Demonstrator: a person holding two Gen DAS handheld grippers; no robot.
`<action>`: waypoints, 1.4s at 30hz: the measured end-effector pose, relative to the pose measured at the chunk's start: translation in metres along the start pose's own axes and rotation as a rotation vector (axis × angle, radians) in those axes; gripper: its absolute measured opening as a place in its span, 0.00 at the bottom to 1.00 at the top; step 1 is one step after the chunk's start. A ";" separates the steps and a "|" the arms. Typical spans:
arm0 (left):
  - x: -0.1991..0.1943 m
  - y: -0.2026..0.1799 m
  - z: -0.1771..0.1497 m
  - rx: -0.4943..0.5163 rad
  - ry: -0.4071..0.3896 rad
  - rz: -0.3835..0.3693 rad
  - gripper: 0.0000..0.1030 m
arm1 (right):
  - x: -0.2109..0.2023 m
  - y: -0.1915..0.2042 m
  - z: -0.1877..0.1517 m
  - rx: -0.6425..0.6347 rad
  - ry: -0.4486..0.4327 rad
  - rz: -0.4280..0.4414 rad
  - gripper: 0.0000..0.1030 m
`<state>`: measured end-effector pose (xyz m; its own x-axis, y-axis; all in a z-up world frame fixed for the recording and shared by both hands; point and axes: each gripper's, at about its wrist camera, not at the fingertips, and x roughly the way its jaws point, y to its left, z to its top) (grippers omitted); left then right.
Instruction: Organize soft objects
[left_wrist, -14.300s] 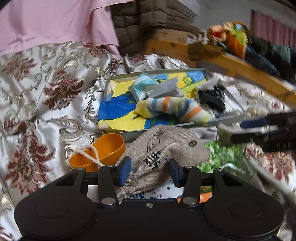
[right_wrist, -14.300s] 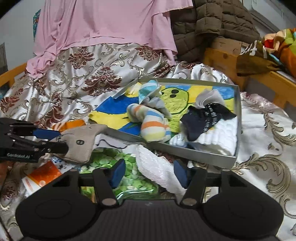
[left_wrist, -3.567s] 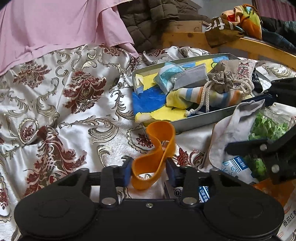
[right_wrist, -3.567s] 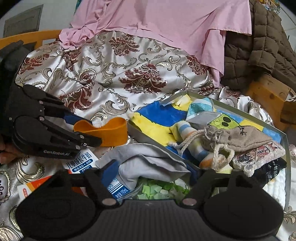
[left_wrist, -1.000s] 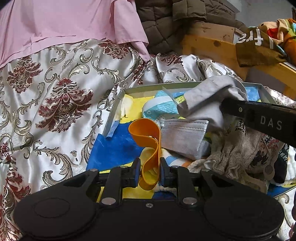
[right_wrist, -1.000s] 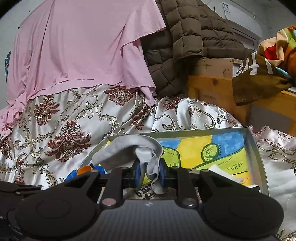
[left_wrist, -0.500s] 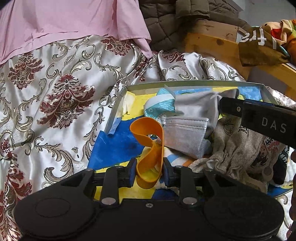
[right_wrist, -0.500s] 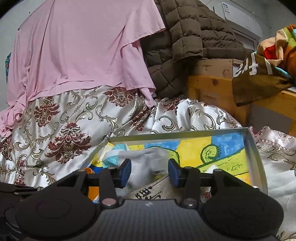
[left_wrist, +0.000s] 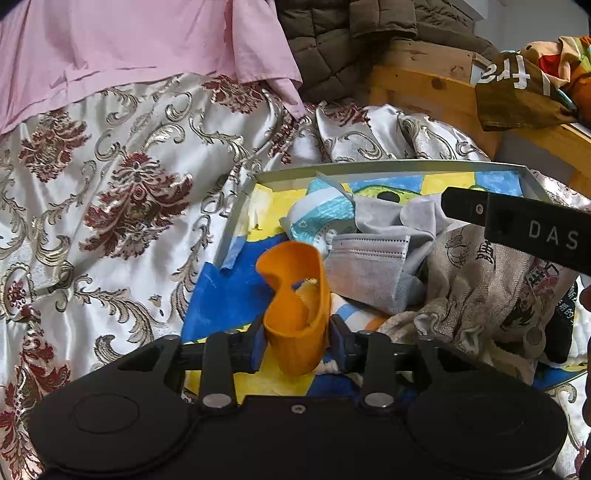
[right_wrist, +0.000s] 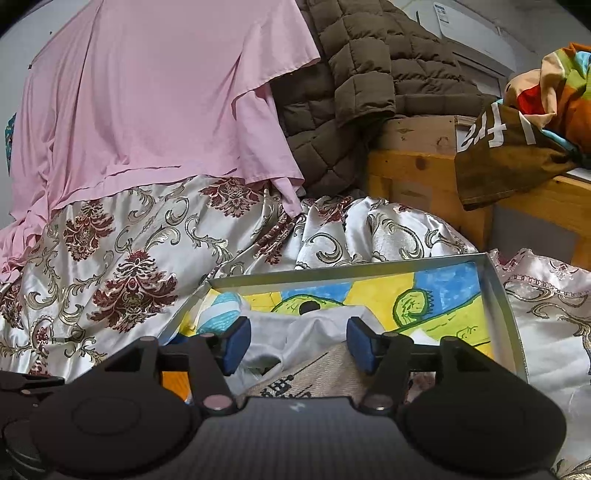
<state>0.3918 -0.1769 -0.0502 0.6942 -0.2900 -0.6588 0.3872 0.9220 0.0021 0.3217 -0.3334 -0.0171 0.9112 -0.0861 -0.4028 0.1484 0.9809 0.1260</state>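
Left gripper: held low and level, jaws parted, blue pads set loosely at either side of an orange band.
Right gripper: jaws spread wide, nothing clamped between them.

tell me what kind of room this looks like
Probably a bedroom at home: a satin floral bedspread covers what looks like a bed, a pink garment and brown quilted jacket are draped behind it, and a wooden frame stands alongside.
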 end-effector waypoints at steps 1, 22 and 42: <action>-0.002 0.000 -0.001 0.000 -0.012 0.008 0.39 | -0.001 0.000 0.000 0.000 -0.001 -0.001 0.64; -0.059 0.015 0.006 -0.083 -0.150 0.106 0.80 | -0.029 -0.008 0.013 0.037 -0.027 -0.005 0.87; -0.138 0.022 -0.002 -0.230 -0.250 0.138 0.99 | -0.098 -0.003 0.025 0.007 -0.069 -0.011 1.00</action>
<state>0.3033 -0.1156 0.0388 0.8683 -0.1863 -0.4598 0.1524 0.9822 -0.1101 0.2413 -0.3325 0.0445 0.9337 -0.1084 -0.3412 0.1605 0.9786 0.1284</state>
